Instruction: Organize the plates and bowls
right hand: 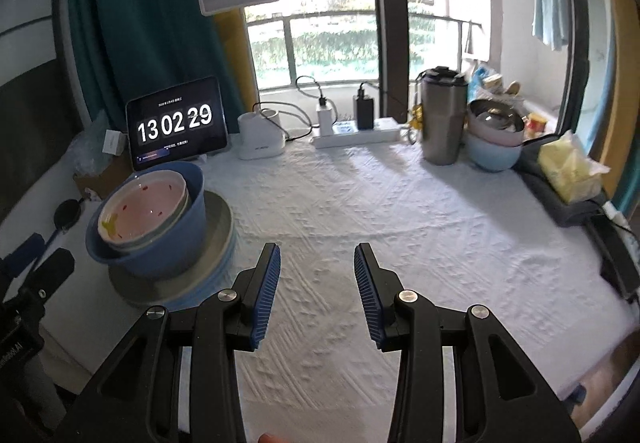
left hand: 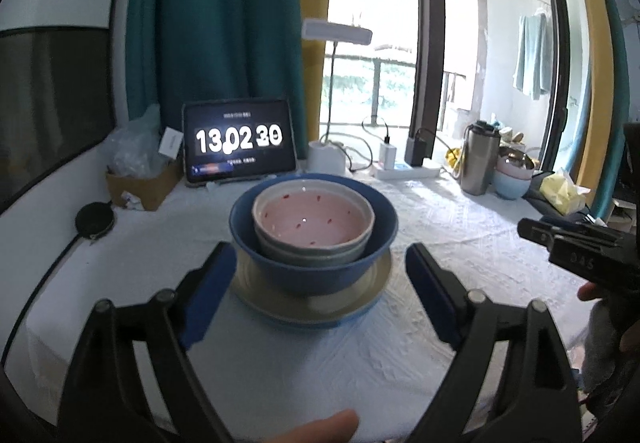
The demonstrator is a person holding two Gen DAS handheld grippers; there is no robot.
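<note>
Left wrist view is showing the left tongs (left hand: 316,283) sitting wide apart with nothing between the blue pads, hovering just in front of the stack and flanking it on both sides without touching as far as I can see. The stack itself: a pink bowl (left hand: 314,221) with little red specks is nesting inside a grey bowl (left hand: 312,253), that's sitting inside the big blue bowl (left hand: 312,275), and the whole lot is resting on a grey plate (left hand: 316,307) with a light blue plate (left hand: 320,321) peeking out underneath. It's all sitting upright toward the left side of the tabletop (left hand: 460,243), which is wearing a white textured cloth.

Right wrist view is showing the right tongs (right hand: 317,291) also apart, gripping nothing, hanging over bare cloth near the front middle of the tabletop, with the stack off beside them toward the left edge.

Along the back edge there's a tablet (left hand: 239,142) showing a clock, just behind the stack, then a white lamp base (right hand: 262,135) and a power strip (right hand: 356,133) with chargers plugged in. Toward the back right corner a steel tumbler (right hand: 442,119) is standing next to another little stack, a metal bowl (right hand: 496,119) in a pink one in a pale blue one. A yellow tissue pack (right hand: 568,167) is lying at the right edge, and a cardboard box (left hand: 140,183) with plastic in it is sitting at the back left corner.
</note>
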